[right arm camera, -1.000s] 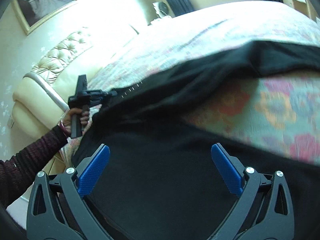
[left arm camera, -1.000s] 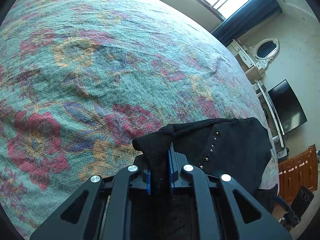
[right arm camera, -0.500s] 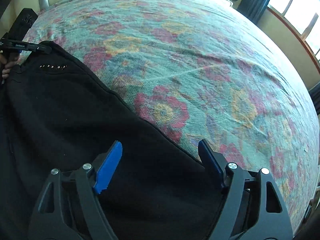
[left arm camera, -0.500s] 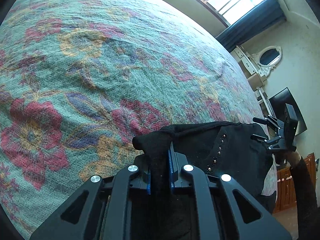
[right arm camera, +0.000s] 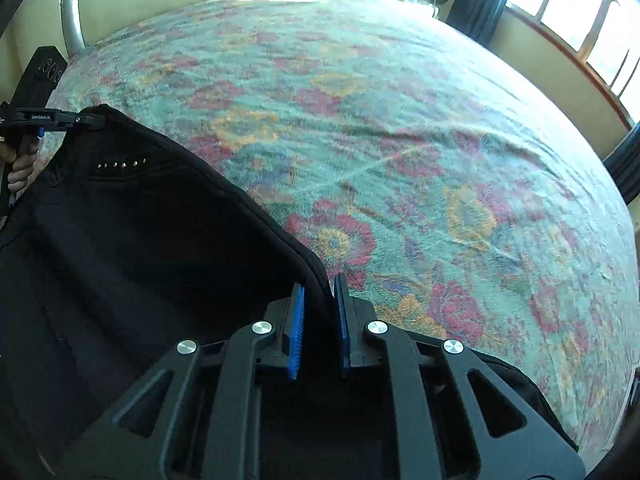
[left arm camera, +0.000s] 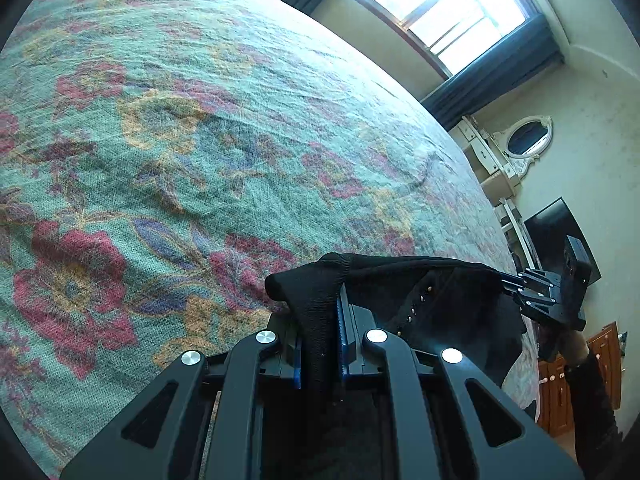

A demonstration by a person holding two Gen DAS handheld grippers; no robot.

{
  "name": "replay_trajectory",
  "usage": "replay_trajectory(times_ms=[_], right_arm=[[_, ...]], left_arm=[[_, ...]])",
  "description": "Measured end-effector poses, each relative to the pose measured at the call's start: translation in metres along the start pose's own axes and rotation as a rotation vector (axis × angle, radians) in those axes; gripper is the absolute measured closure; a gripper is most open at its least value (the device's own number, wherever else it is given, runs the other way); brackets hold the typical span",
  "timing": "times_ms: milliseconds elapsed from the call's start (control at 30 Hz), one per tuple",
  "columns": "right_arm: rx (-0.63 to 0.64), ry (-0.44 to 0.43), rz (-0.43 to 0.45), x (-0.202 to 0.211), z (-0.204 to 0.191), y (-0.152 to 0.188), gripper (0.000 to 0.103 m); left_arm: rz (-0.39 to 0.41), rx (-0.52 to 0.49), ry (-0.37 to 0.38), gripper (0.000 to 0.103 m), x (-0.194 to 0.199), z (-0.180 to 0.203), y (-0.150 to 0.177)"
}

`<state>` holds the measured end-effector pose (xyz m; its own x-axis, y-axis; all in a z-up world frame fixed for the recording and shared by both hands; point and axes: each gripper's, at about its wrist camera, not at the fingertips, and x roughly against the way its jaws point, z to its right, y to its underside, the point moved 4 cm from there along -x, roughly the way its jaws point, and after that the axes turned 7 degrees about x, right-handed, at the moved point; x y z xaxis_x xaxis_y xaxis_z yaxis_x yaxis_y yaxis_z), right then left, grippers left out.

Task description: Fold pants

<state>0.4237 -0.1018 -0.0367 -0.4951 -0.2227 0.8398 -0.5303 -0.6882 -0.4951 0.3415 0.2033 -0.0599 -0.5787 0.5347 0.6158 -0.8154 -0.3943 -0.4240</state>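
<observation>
- L claw (left arm camera: 320, 344) clamps tight on one corner of the black pants (right arm camera: 140, 248), waistband end, held over the floral bed (right arm camera: 400, 128).
- R claw (right arm camera: 318, 320) closing now on the other edge; cloth sits btwn its blue pads (right arm camera: 298, 332).
- Rest of pants hangs off the near bed edge.
- Judgement: get a firm pinch first, then raise both claws together, keep the band taut & level, lay the pants flat on the bed w/o bunching.
</observation>
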Motion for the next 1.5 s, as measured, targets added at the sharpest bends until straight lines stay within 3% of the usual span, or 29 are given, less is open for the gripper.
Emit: replay_trajectory(times_ms=[167, 333, 467, 533, 567, 600, 633, 700, 733, 833, 900, 1133, 1367, 1433, 1467, 1500], right_arm=[[0.044, 0.176, 0.190, 0.090, -0.038, 0.018, 0.090], [0.111, 0.300, 0.246, 0.144, -0.122, 0.088, 0.090], [0.058, 0.241, 0.176, 0.133, -0.192, 0.156, 0.090], [0.012, 0.168, 0.113, 0.117, -0.218, 0.182, 0.088], [-0.022, 0.141, 0.110, 0.113, -0.227, 0.190, 0.082], [-0.071, 0.121, 0.109, 0.113, -0.231, 0.195, 0.073], [-0.140, 0.074, 0.133, 0.118, -0.231, 0.198, 0.066], [-0.326, -0.049, 0.217, 0.131, -0.219, 0.202, 0.031], [-0.431, -0.095, 0.255, 0.136, -0.209, 0.204, 0.028], [-0.702, -0.256, 0.325, 0.137, -0.182, 0.211, 0.027], [-0.809, -0.292, 0.342, 0.134, -0.169, 0.215, 0.026], [-1.066, -0.405, 0.391, 0.124, -0.161, 0.233, 0.016], [-1.191, -0.425, 0.441, 0.114, -0.147, 0.243, 0.016], [-1.238, -0.432, 0.452, 0.109, -0.143, 0.245, 0.016], [-1.263, -0.435, 0.462, 0.109, -0.141, 0.248, 0.016], [-1.286, -0.438, 0.472, 0.107, -0.141, 0.248, 0.016]], left_arm=[[0.082, 0.006, 0.133, 0.091, 0.052, 0.025, 0.001], [0.060, -0.054, 0.201, 0.089, 0.105, 0.043, 0.059], [-0.006, -0.031, 0.145, 0.082, 0.124, 0.020, 0.132], [-0.062, 0.013, 0.083, 0.068, 0.126, -0.001, 0.167], [-0.088, 0.051, 0.049, 0.061, 0.127, -0.013, 0.180], [-0.103, 0.100, 0.024, 0.042, 0.128, -0.024, 0.191], [-0.099, 0.152, 0.022, 0.036, 0.132, -0.032, 0.200], [-0.050, 0.248, 0.059, 0.029, 0.150, -0.037, 0.211], [-0.027, 0.290, 0.069, 0.022, 0.159, -0.037, 0.214], [0.036, 0.365, 0.111, 0.022, 0.169, -0.028, 0.221], [0.032, 0.398, 0.116, 0.021, 0.162, -0.020, 0.226], [0.067, 0.495, 0.074, 0.021, 0.128, -0.006, 0.227], [0.211, 0.533, 0.023, 0.022, 0.125, -0.011, 0.209], [0.220, 0.526, -0.009, 0.033, 0.127, -0.014, 0.208], [0.217, 0.514, -0.038, 0.048, 0.128, -0.014, 0.211], [0.213, 0.508, -0.066, 0.074, 0.127, -0.016, 0.211]])
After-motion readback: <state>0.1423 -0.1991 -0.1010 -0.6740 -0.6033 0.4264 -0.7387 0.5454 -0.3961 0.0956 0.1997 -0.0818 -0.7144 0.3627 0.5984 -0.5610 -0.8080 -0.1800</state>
